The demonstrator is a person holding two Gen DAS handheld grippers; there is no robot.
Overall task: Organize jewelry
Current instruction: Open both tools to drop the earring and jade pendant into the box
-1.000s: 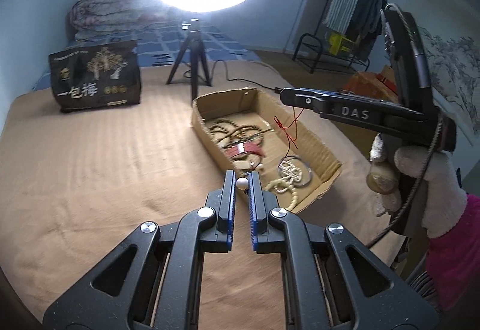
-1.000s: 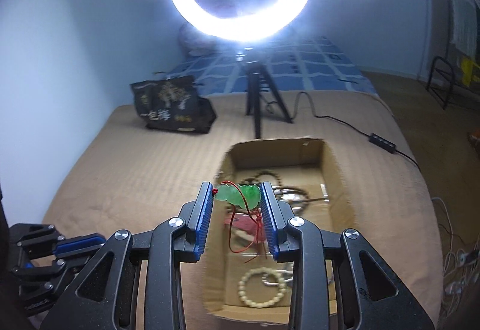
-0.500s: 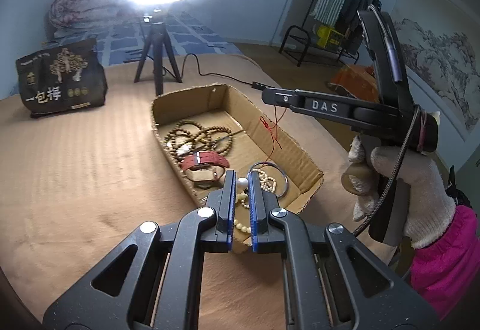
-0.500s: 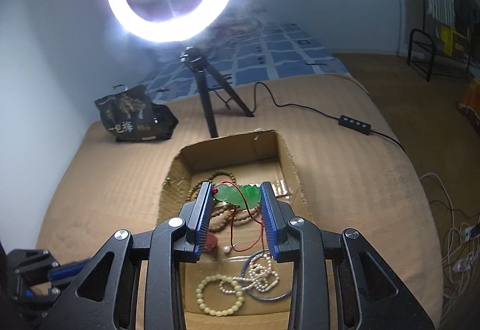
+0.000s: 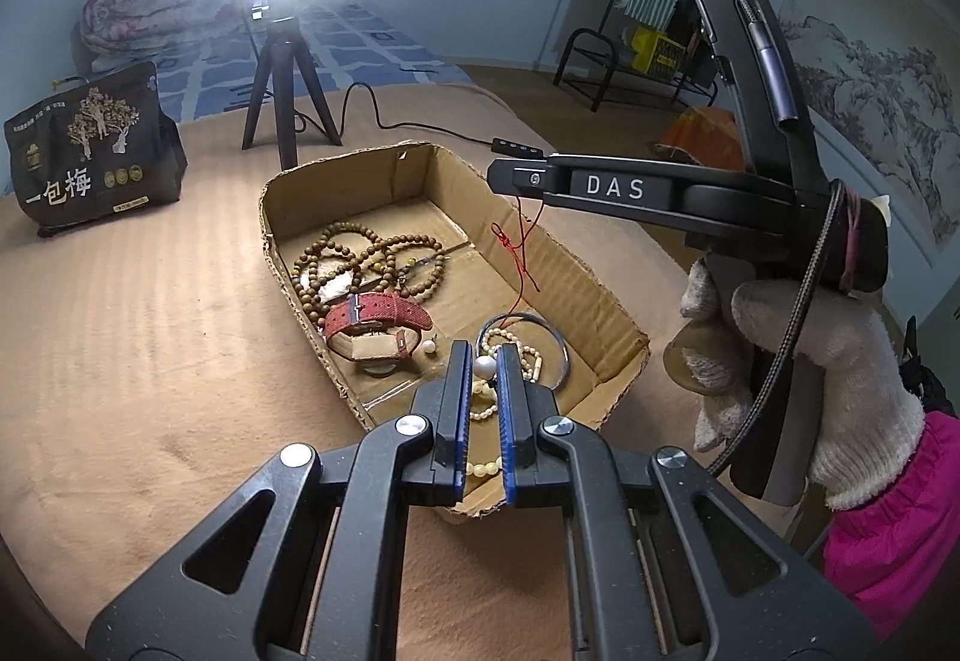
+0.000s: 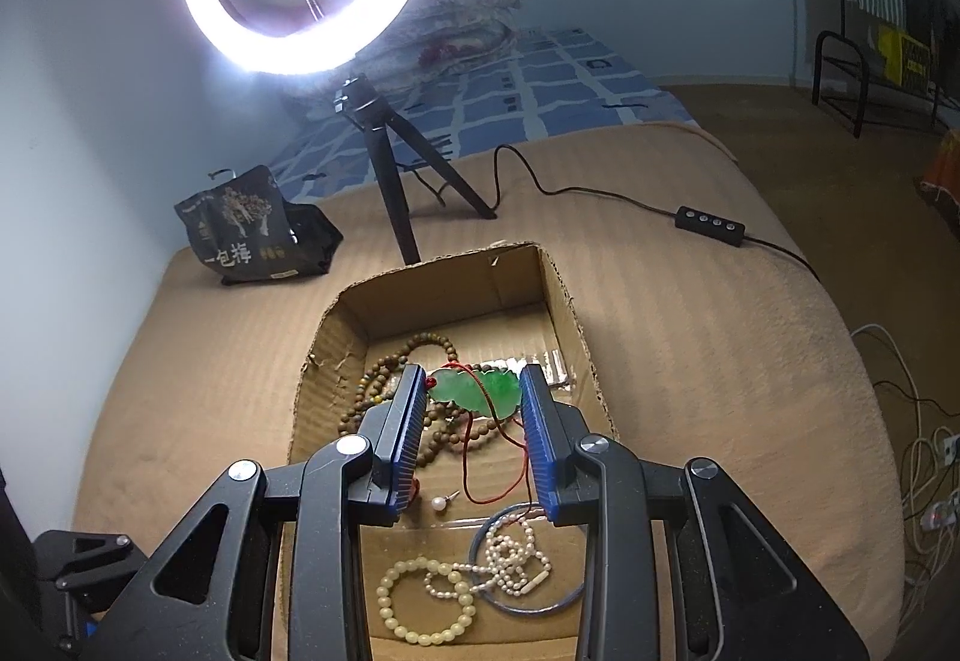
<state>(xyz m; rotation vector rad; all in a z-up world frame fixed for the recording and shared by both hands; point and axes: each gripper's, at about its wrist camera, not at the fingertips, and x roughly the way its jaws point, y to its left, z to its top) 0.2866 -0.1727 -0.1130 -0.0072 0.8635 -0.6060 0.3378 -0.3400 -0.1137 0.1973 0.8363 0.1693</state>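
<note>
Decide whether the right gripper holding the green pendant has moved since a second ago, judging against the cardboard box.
Yes. The right gripper, with the green pendant, has moved toward the cardboard box's far end, past the pearl strands.

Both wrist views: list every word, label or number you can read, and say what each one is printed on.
"DAS": white letters on the side of the black right gripper, seen from the left wrist view.
"一包梅": large white characters on the black printed pouch standing on the tan bedspread.
Small print and round seals on that pouch: too small to read.
Yellow crate by the black metal rack: lettering blurred, unreadable.
Brown cardboard box of jewelry: no text.
</note>
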